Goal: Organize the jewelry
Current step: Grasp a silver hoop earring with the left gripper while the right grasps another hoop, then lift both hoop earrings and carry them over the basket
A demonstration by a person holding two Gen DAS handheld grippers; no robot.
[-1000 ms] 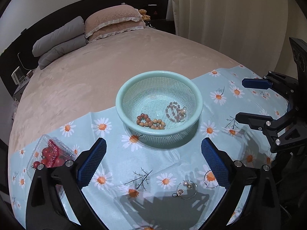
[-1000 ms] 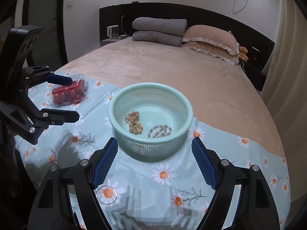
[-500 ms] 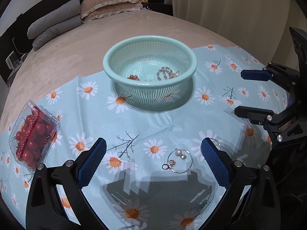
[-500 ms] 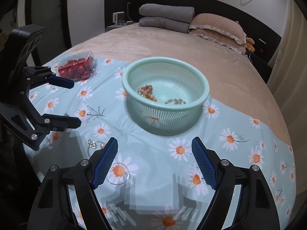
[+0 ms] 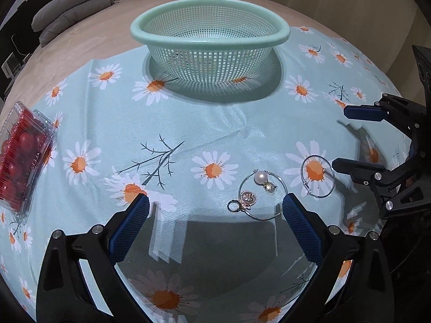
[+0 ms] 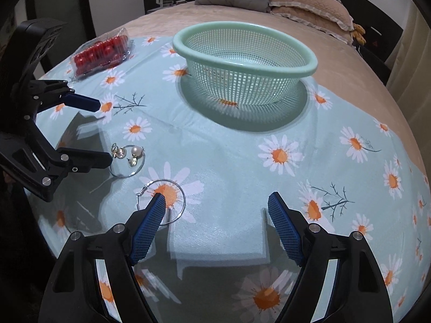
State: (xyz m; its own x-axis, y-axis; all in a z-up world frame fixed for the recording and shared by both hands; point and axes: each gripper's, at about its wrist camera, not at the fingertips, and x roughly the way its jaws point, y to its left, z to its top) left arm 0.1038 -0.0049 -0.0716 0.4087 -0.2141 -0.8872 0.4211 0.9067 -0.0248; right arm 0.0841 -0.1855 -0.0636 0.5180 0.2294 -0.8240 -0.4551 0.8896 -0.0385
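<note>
**Grippers low over the earrings**

Both grippers have dropped toward the cloth since a second ago, and the green basket point(image 5: 210, 51) now shows side-on, its contents hidden. Near the basket, on the daisy tablecloth point(image 5: 188, 140), lies a hoop earring with pearl and charms point(image 5: 260, 193); a plain hoop earring point(image 5: 317, 176) lies just beside it. The cloth covers a tan bed point(image 6: 323, 53) with pillows point(image 6: 309, 8) at its head, and a box of cherry tomatoes point(image 5: 21, 158) sits well apart from the basket. The left gripper point(image 5: 215, 220) is spread wide, empty, one pad beside the pearl hoop. The right gripper point(image 6: 215, 223) gapes too, holding nothing, its left finger point(image 6: 149, 223) over the plain hoop.
</note>
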